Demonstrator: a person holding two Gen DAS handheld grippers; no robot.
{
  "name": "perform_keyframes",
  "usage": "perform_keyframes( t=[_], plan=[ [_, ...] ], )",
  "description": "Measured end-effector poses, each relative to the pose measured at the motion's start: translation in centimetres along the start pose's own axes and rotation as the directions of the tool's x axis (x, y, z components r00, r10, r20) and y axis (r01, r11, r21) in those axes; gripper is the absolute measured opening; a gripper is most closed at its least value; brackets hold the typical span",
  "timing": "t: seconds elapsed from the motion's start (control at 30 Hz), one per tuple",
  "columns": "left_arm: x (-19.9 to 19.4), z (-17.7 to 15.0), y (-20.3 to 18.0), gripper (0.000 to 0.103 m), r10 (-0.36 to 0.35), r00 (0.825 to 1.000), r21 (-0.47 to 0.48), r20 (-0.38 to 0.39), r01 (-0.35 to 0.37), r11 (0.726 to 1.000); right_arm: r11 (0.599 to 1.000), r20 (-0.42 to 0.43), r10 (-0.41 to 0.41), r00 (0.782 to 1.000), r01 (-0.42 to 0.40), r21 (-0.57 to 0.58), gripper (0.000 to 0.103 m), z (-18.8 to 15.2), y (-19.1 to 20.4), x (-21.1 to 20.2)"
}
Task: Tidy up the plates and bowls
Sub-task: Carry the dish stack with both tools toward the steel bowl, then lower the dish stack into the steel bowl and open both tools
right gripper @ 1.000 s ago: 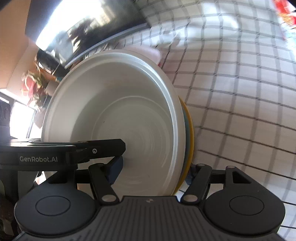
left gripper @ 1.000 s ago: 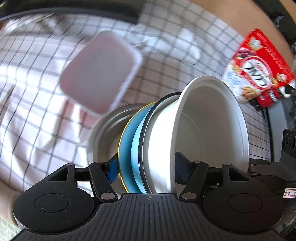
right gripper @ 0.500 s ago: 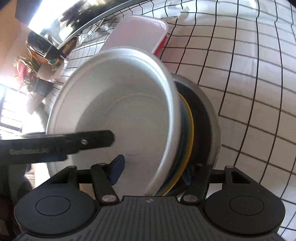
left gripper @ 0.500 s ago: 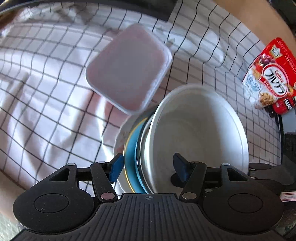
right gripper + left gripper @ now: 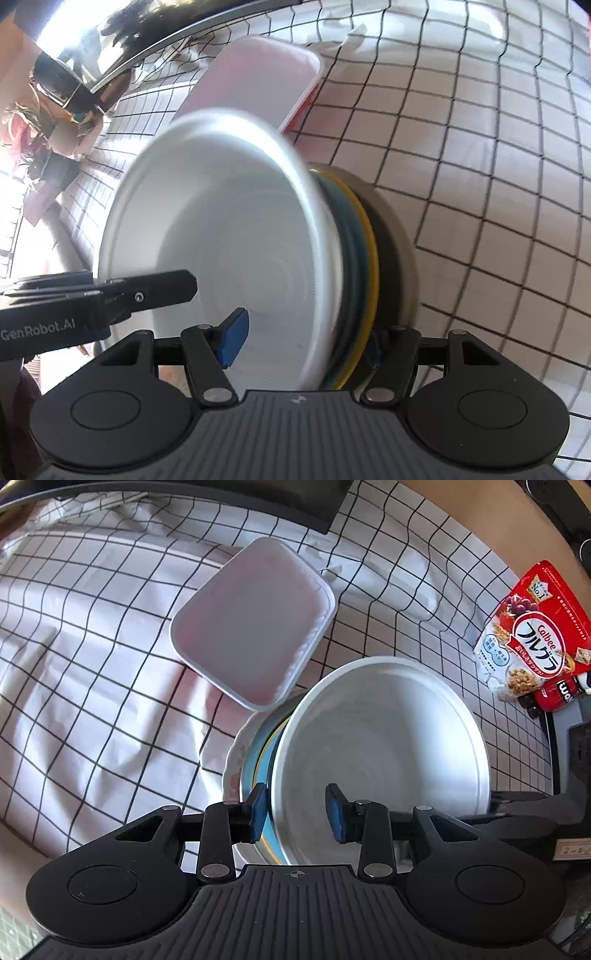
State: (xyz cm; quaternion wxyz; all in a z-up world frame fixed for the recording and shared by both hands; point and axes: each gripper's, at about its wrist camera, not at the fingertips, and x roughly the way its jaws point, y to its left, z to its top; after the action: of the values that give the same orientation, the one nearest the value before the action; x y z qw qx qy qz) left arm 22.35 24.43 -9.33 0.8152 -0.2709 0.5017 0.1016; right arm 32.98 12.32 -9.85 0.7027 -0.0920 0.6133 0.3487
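Stack of dishes sits on the black-grid white tablecloth: a white deep round bowl on top, a pale blue plate with a yellow rim under it, and a white plate with a pink floral rim at the bottom. Left gripper has just been closing, jaws narrowed around the bowl's near wall, one blue pad outside, one inside; contact with the wall not clear. Right gripper is about half open, straddling the stack's edge, one pad inside the bowl, the other behind the plates; grip can't be confirmed. Pink rectangular lidded container lies just beyond the stack. Red cereal bag sits at the cloth's right edge.
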Motion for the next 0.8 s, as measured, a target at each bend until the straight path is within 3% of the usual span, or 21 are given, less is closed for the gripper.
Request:
perform_keyframes(
  t=[0.17,0.23,0.47,0.53,0.6,0.8],
  plan=[
    [-0.3,-0.2,-0.3,0.035,-0.024,1.0,0.009,0.0,0.024,1.0,0.999,0.064,-0.015,0.998,0.017,-0.036,0.064,-0.2,-0.3,-2.4],
    [-0.4,-0.3,-0.6,0.031,-0.033,0.999,0.015,0.003,0.033,0.999,0.996,0.113,-0.052,0.992,0.06,-0.066,0.064,-0.5,-0.1,-3.5],
    [-0.7,-0.6,-1.6,0.031,0.018,0.999,0.066,0.035,-0.02,0.998,0.984,0.266,-0.072,0.961,0.112,-0.14,0.064,-1.3,0.4,-6.4],
    [-0.9,-0.6,-1.6,0.03,0.032,0.999,0.077,0.044,-0.036,0.996,0.976,0.301,-0.088,0.95,0.142,-0.163,0.057,-1.3,0.8,-6.6],
    [-1.0,-0.6,-1.6,0.026,0.04,0.998,0.09,0.046,-0.044,0.995,0.969,0.31,-0.111,0.944,0.172,-0.177,0.043,-1.2,1.1,-6.5],
    [-1.9,-0.6,-1.1,0.025,0.007,0.999,0.103,0.054,-0.012,0.995,0.964,0.313,-0.135,0.94,0.198,-0.179,0.036,-1.3,1.5,-6.0]
  ],
)
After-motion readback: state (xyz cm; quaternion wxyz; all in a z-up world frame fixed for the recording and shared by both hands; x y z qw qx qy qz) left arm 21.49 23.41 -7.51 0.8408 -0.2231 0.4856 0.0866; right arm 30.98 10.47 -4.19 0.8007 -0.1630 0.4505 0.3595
